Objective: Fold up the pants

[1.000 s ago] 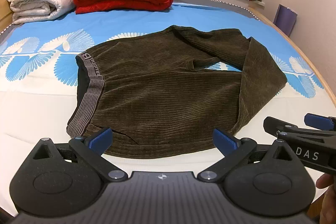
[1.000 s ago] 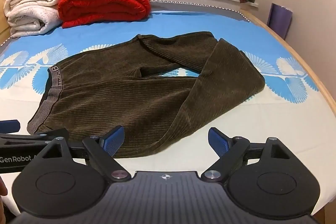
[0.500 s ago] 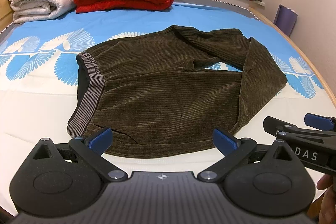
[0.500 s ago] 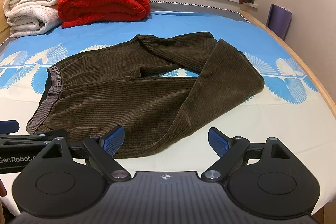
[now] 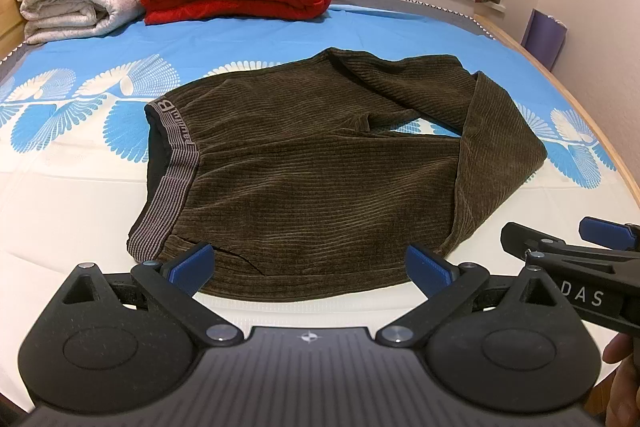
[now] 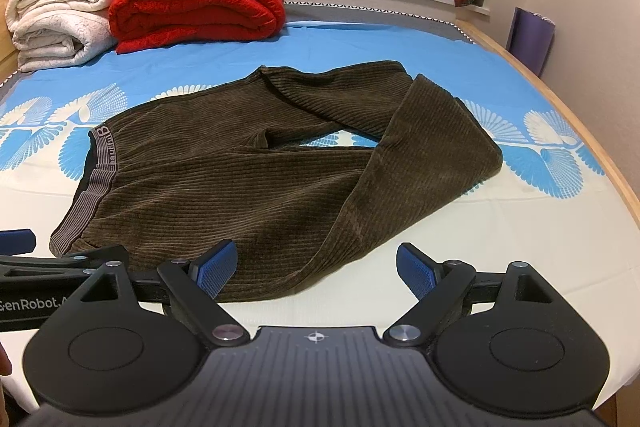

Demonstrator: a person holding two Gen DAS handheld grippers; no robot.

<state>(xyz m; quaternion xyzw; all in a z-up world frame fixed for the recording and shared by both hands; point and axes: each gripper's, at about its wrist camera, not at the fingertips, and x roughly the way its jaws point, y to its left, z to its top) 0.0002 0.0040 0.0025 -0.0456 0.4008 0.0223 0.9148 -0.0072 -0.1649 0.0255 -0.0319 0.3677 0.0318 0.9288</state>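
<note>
1. Pants [image 5: 320, 179] lie spread on the bed [image 5: 72, 211] just ahead of both grippers, legs doubled back from the right, so one fold looks done.
2. Left gripper [image 5: 308, 267]: jaws wide apart, empty, at the near hem.
3. Right gripper [image 6: 316, 269]: also spread, empty, near hem.
4. Further folds remain.

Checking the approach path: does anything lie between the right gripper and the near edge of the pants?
Nothing but bare sheet separates the open right gripper from the pants; its left fingertip already overlaps the hem in the right wrist view.
</note>
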